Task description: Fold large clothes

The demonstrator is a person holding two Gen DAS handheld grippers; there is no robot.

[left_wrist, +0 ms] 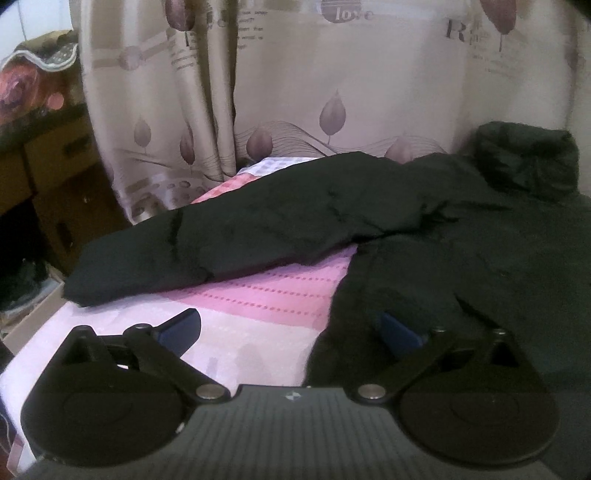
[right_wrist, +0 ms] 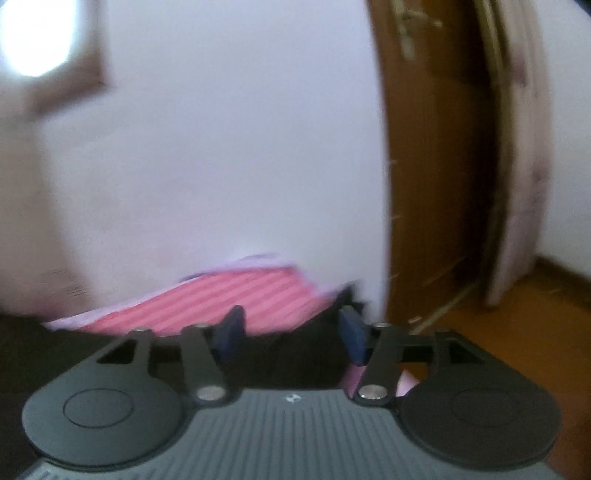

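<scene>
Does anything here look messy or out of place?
Only the black jacket: it lies rumpled on the pink bedspread, one sleeve flung out sideways and the hood bunched against the curtain. Nothing looks spilled or damaged.

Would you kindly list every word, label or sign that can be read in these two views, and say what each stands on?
"love": on a purple round motif of the beige leaf-printed curtain.
"R": a large dark letter on the same curtain, upper right; the letters after it are blurred.
Small printed lines elsewhere on the curtain: too small to read.
Right wrist view: no text.
</scene>
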